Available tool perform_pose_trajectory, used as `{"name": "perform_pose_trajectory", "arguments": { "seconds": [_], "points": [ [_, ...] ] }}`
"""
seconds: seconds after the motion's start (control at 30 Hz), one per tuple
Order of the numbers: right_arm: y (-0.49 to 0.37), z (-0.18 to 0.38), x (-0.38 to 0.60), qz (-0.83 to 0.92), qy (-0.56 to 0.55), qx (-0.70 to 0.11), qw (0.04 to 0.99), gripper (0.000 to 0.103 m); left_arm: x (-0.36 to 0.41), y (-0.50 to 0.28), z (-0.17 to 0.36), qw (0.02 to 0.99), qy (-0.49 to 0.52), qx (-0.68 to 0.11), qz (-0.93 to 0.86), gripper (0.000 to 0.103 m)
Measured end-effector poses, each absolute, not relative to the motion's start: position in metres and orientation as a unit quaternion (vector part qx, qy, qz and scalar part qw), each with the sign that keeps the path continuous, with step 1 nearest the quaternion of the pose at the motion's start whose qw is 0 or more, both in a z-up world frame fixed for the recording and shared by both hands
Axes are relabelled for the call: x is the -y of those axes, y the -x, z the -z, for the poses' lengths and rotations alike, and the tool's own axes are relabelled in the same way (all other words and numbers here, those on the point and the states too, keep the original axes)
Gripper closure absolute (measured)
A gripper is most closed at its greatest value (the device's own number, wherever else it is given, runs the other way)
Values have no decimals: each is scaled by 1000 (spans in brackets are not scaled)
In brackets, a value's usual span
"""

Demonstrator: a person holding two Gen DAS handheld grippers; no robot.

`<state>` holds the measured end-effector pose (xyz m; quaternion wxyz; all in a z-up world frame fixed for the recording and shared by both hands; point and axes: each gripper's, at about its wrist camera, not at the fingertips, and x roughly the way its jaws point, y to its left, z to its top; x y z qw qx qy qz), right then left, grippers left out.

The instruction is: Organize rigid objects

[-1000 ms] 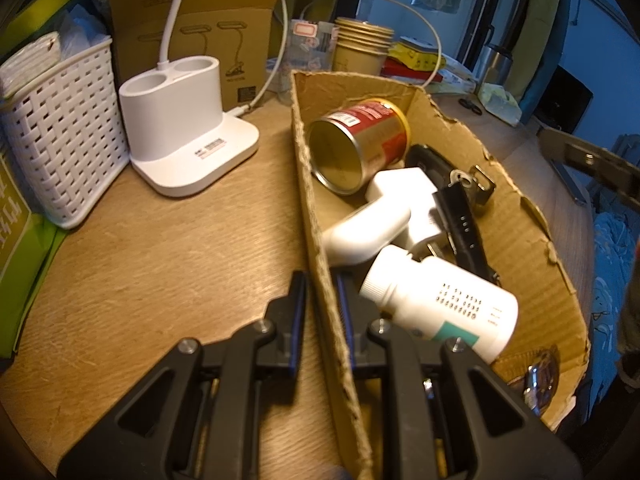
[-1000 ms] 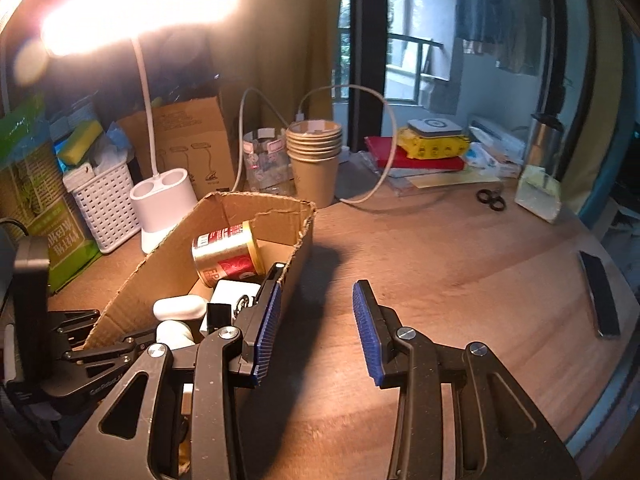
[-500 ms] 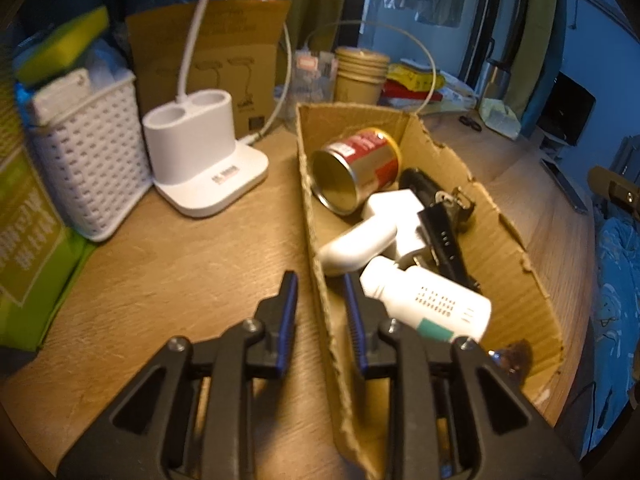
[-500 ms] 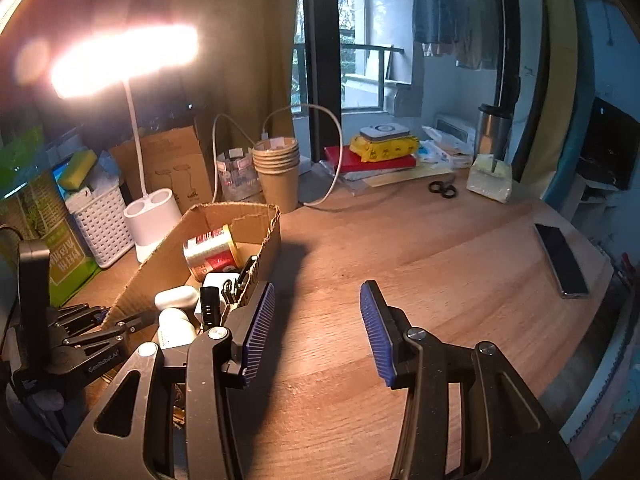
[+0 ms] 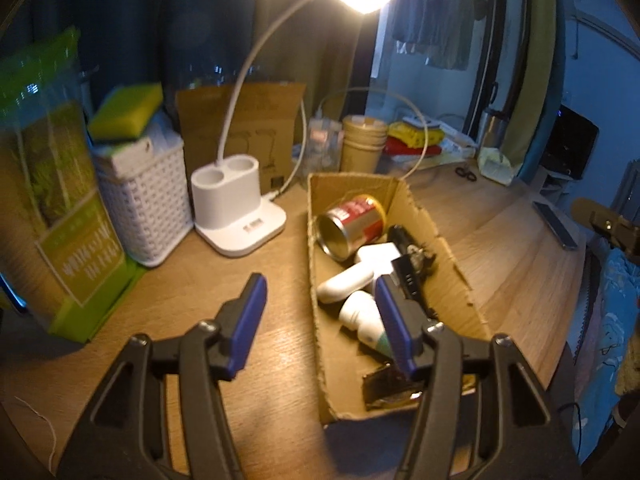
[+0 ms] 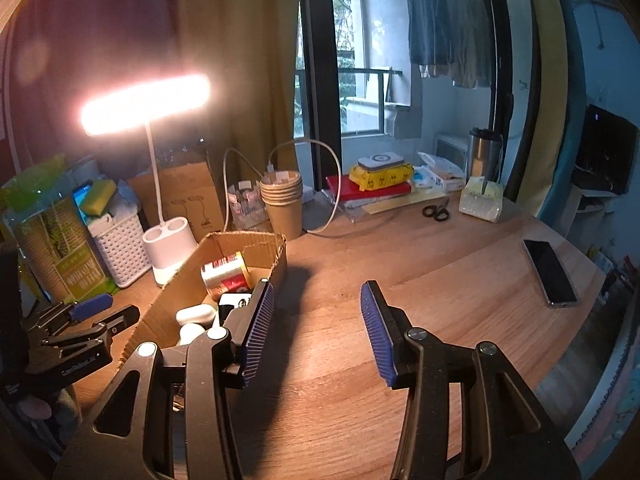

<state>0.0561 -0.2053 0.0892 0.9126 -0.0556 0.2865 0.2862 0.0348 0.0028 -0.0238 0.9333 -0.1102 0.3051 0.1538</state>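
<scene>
A torn cardboard box (image 5: 320,360) lies on the wooden desk and holds a red and gold tin can (image 5: 350,226), a white charger (image 5: 362,274), a white bottle (image 5: 368,322) and a black device (image 5: 408,264). My left gripper (image 5: 320,316) is open and empty, raised above the box's left wall. My right gripper (image 6: 318,328) is open and empty over bare desk, just right of the box (image 6: 208,264). The left gripper also shows in the right wrist view (image 6: 84,320).
A lit white desk lamp (image 5: 236,212) and a white basket (image 5: 140,208) stand left of the box. Stacked paper cups (image 6: 282,204), books (image 6: 372,192), scissors (image 6: 436,212) and a phone (image 6: 550,272) lie on the desk. Green cartons (image 5: 52,216) stand at far left.
My left gripper let go of the box's left wall, opened wide and lifted back. My right gripper also rose and pulled back, staying open.
</scene>
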Motion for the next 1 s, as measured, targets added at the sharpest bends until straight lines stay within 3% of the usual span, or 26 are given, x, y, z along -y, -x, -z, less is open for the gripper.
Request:
{"name": "perform_pose_trajectory", "arguments": {
  "seconds": [0.13, 0.17, 0.27, 0.43, 1.0],
  "points": [
    [-47, -98, 209, -290, 52, -273, 916, 51, 6, -25, 5, 941, 99, -284, -154, 44],
    [-45, -101, 210, -291, 51, -268, 917, 46, 8, -23, 0, 943, 96, -280, -153, 40],
    [-39, -108, 213, -294, 49, -258, 919, 46, 13, -17, -12, 948, 91, -265, -150, 26],
    [-26, -121, 219, -295, 47, -237, 924, 45, 23, -10, -30, 953, 80, -246, -156, 18],
    [1, -146, 239, -302, 35, -188, 934, 37, 51, 18, -73, 970, 37, -169, -171, 11]
  ]
}}
